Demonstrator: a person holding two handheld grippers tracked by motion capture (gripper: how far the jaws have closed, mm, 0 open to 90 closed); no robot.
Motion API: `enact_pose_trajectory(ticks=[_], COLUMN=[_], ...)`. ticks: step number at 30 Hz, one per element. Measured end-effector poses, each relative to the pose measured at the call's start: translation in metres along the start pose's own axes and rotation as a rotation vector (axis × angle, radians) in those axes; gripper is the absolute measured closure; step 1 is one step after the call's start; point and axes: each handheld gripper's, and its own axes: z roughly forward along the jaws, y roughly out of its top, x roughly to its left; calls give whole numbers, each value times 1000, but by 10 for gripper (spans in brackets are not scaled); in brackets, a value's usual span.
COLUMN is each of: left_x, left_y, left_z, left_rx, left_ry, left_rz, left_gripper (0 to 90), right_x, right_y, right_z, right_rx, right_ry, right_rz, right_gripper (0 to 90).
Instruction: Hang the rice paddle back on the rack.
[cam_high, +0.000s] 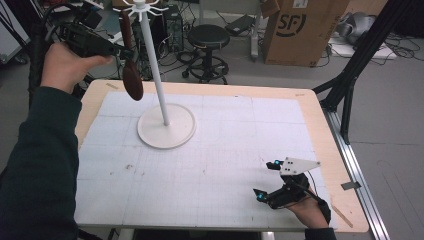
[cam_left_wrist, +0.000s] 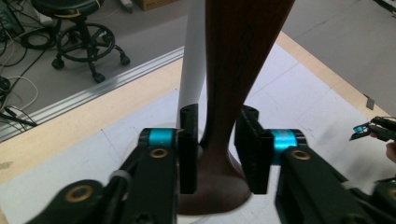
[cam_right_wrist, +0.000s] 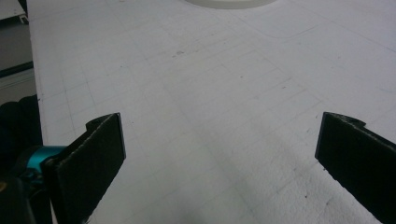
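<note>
- The table (cam_high: 320, 120) carries a white gridded mat (cam_high: 225, 165) that covers most of its top, with the bare wood showing as a rim around it.
- A white stand (cam_high: 166, 125) sits on the far left part of the mat: a round flat base, a thin upright pole, and a ring of hooks at the top.
- A dark wooden spoon (cam_high: 131, 75) hangs upright in the air just left of the pole, bowl end down, above the table's far left corner.
- The left gripper (cam_high: 117, 50), held high in the person's left hand (cam_high: 65, 65), has its jaws narrowed around the spoon's handle; in the left gripper view the jaw pads (cam_left_wrist: 189, 140) sit either side of the handle (cam_left_wrist: 224, 107), very close, though contact on both sides is hard to confirm.
- The right gripper (cam_high: 265, 180) rests low at the near right part of the mat in the right hand (cam_high: 310, 212), its jaws spread wide with nothing between them.
</note>
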Motion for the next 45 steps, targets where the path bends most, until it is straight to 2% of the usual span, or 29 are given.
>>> enact_pose_trajectory(ticks=[5,9,14,24,31,45], left_x=[1,-1,-5,-20,-31,-44], left_y=[-4,-9,-19,-39,-52,-80], left_z=[0,1,2,3,11,16], left_rx=[-9,1,-11,-21,-5,-66], left_ry=[-18,-48,-73,-79,-82,-111], left_rz=[-4,14,27,71,110,133], left_gripper=[596,537,430,203,18,16], right_x=[0,0,0,1,1,1], right_y=[0,0,0,1,2,2], right_z=[0,0,0,0,1,-1], right_rx=[1,0,-4,-2,-3,-11], right_ry=[2,1,-1,-2,-1,-4], right_rz=[0,-1,-4,-2,-3,-3], right_gripper=[4,4,4,4,4,4])
